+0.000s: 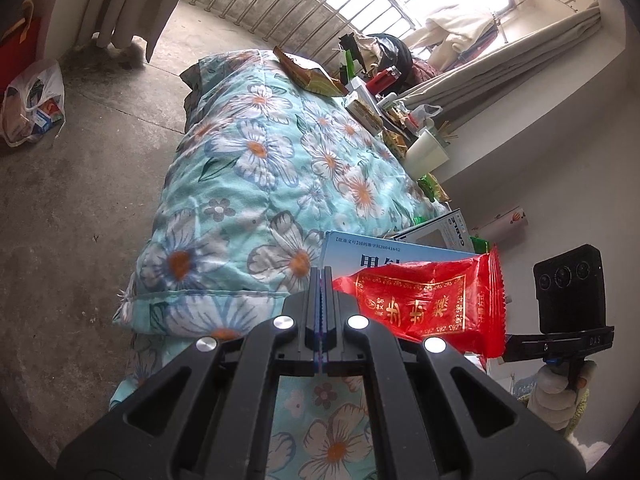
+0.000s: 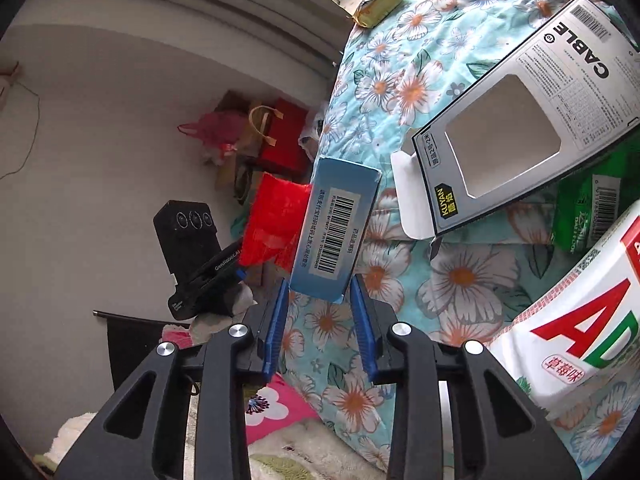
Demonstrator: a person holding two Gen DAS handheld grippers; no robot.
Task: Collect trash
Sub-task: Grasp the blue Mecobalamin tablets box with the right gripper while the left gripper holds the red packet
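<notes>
My left gripper (image 1: 322,280) is shut on the edge of a red snack wrapper (image 1: 432,304), held above the floral quilt (image 1: 256,168). The wrapper also shows in the right wrist view (image 2: 276,224). My right gripper (image 2: 320,292) holds a blue medicine box (image 2: 336,232) by its near end, pads closed against its sides. The box's face shows behind the wrapper in the left wrist view (image 1: 384,252). The other hand-held gripper appears in each view, the right one (image 1: 568,304) and the left one (image 2: 196,256).
On the quilt lie a grey cable box (image 2: 520,120), a green packet (image 2: 588,208), a white AD packet (image 2: 580,320) and gold wrappers (image 2: 380,4). A cluttered ledge with a white cup (image 1: 426,152) runs along the wall. A plastic bag (image 1: 32,104) sits on the floor.
</notes>
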